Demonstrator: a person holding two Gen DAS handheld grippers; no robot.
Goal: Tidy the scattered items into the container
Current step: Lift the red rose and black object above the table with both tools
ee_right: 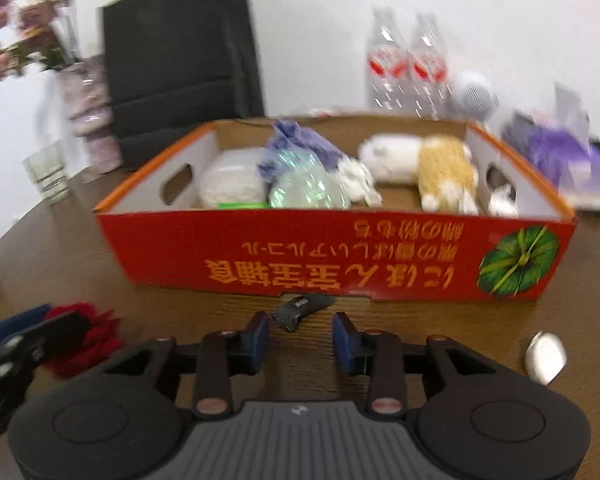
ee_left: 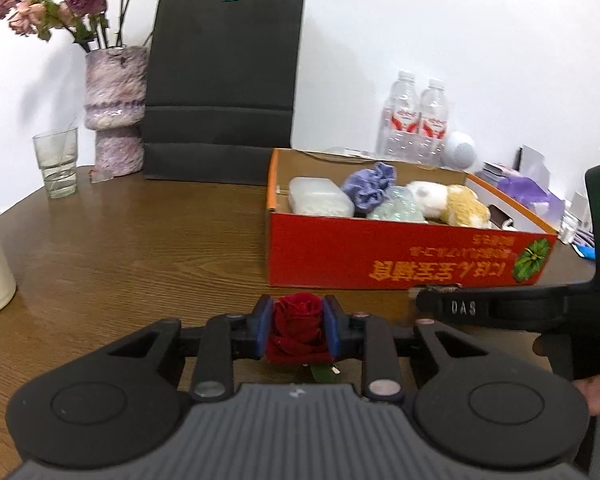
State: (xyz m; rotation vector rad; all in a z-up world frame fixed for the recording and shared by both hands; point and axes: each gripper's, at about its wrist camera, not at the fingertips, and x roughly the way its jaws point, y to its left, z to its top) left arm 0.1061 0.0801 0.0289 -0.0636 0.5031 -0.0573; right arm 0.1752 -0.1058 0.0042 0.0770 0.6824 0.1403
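The left gripper (ee_left: 299, 330) is clamped on a red rose (ee_left: 298, 322) just in front of the red box (ee_left: 400, 258), while the right gripper (ee_right: 301, 338) stands parted, empty, near a small black object (ee_right: 300, 308) on the table (ee_left: 140, 240).

Even indoor light; right view seems motion-blurred.

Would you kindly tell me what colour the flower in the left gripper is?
Deep red; the rose shows best in the left wrist view.
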